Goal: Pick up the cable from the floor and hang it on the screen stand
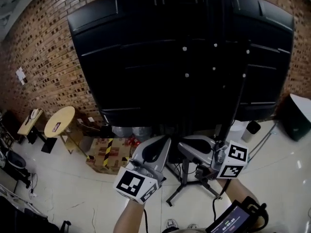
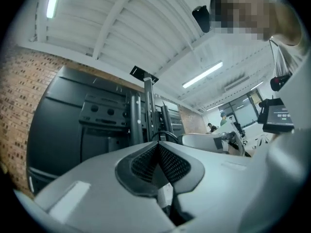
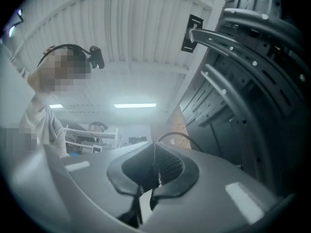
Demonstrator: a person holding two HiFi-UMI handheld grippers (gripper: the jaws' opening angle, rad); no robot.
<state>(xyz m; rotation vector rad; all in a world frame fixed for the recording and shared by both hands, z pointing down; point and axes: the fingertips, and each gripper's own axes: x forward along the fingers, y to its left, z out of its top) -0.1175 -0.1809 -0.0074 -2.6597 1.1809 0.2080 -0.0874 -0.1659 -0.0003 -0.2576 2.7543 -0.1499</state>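
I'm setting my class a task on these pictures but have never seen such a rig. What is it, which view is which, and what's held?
No robot: a person holds the left gripper and the right gripper. The head view looks down from the person's head at the back of a screen on its stand; a box and a table stand on the floor. The other two cameras ride on those grippers, looking along their jaws. Each is shut on a thin black cable.
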